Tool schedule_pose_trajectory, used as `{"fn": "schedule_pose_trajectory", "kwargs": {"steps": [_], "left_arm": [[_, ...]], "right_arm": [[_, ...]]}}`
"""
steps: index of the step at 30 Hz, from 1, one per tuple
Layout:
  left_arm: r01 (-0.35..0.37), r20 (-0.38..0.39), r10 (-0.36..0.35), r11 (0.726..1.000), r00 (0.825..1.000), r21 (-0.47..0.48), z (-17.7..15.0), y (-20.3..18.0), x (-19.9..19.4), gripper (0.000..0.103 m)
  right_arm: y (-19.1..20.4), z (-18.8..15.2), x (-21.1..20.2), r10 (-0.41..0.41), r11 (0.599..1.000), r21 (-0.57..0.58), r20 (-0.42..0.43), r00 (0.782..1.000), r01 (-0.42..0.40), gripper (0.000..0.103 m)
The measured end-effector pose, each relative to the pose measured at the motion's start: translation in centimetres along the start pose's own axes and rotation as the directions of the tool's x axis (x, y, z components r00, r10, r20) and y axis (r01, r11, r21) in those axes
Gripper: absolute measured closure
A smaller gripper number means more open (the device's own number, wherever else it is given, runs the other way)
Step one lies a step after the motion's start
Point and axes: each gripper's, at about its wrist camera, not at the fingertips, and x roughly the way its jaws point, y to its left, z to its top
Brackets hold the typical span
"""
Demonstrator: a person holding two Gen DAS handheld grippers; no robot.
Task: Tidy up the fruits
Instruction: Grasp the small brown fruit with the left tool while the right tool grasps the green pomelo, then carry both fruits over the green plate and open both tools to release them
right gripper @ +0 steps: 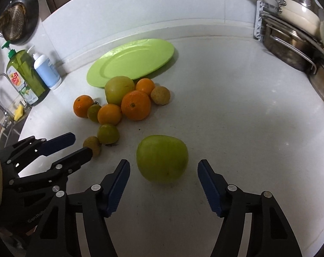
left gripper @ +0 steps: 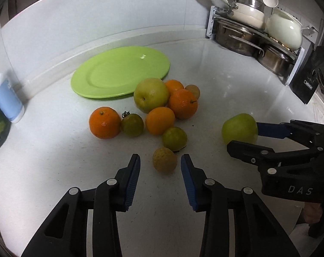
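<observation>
A pile of fruit lies on the white counter in front of an empty green plate (left gripper: 119,72) (right gripper: 132,61): several oranges (left gripper: 105,122) (right gripper: 136,105), a large yellow-green pear (left gripper: 151,94) (right gripper: 119,90), small green fruits (left gripper: 174,138) (right gripper: 108,133) and small brown fruits (left gripper: 164,159) (right gripper: 92,145). My left gripper (left gripper: 160,160) (right gripper: 80,144) is open, its fingers either side of the nearest brown fruit. A green apple (left gripper: 240,129) (right gripper: 162,158) sits apart to the right. My right gripper (right gripper: 164,167) (left gripper: 243,137) is open around it.
A rack of steel pots and white pans (left gripper: 254,27) (right gripper: 294,34) stands at the back right. A black box (left gripper: 305,79) stands beside it. Soap bottles (left gripper: 5,96) (right gripper: 33,75) stand at the left by the sink. The wall backsplash runs behind the plate.
</observation>
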Motion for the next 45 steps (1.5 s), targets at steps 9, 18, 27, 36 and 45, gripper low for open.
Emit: {"fn": "schedule_pose_trajectory", "kwargs": {"steps": [9,18,27,36,45], "left_arm": [[0.018,-0.019,-0.018,1.000,1.000,-0.018,0.0,-0.3,1.1,0.071],[0.034,-0.019,-0.034,0.999,0.999,-0.034,-0.2,0.1,1.1,0.076],[0.022,0.034,-0.020,0.998,0.999,-0.063,-0.3,0.4,-0.5,0.076],[-0.002,0.103,0.013,0.995,0.995,-0.099,0.9,1.2,-2.8,0.076],[-0.069,0.226,0.087,0.994,0.970,-0.088,4.4,3.0,-5.3,0.076]], "right_arm": [[0.0,0.2,1.1,0.023,1.000,-0.014,-0.024,0.999,-0.024,0.047],[0.2,0.3,1.2,0.009,0.999,-0.036,-0.012,1.000,-0.010,0.052],[0.5,0.5,0.6,0.025,0.998,-0.058,0.013,1.000,-0.024,0.052],[1.6,1.9,-1.1,0.071,0.995,-0.080,0.064,0.995,-0.065,0.052],[3.1,6.0,-2.9,0.083,0.985,-0.162,0.182,0.980,-0.054,0.052]]}}
